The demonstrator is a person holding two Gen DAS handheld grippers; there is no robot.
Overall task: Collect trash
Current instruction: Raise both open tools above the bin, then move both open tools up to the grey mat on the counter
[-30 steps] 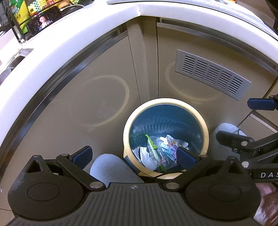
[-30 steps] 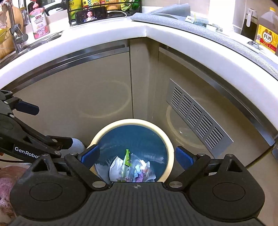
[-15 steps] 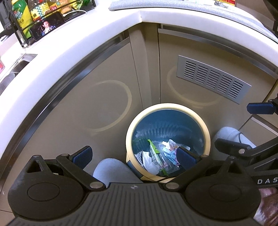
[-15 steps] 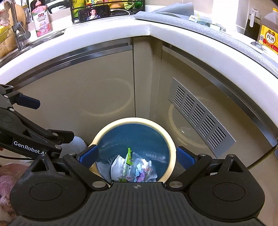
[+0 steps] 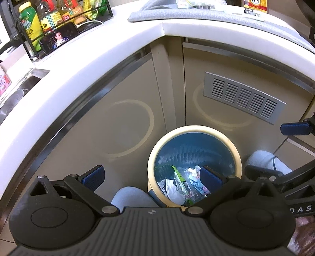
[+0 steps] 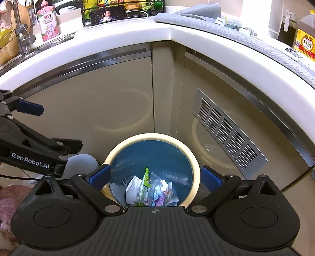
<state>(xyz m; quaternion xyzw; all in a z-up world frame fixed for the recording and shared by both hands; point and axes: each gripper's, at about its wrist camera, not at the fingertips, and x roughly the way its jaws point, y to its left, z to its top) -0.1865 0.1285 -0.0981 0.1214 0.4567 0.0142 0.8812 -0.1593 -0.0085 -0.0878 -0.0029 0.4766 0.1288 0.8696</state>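
Both claws hanging empty over the bin: left claw (image 5: 151,176) spread wide, right claw (image 6: 155,176) spread wide, nothing between the pads of either. Trash bin (image 6: 196,169) sitting on the floor in the cabinet corner, cream rim, blue liner. Trash (image 6: 151,189) lying at the bottom: white paper, green wrapper, crumpled plastic, filling only the lower part.

Looking like a deposit step finished or a bag-lift step not yet begun; cannot tell which. Liner not gathered, bin not moved. Possibly more waste waiting on the bench; some small clutter showing on the grey mat (image 6: 246,39), too small to identify.

Surroundings: white L-shaped bench (image 5: 88,65) wrapping the corner, beige cabinet doors (image 6: 98,110) below, metal vent grille (image 5: 244,100) on the right door. Phone (image 6: 107,14) playing video against a bottle rack, sink and tap (image 6: 23,37) at left, soap bottle (image 6: 47,21) beside them. Pale slippers showing either side of the bin.
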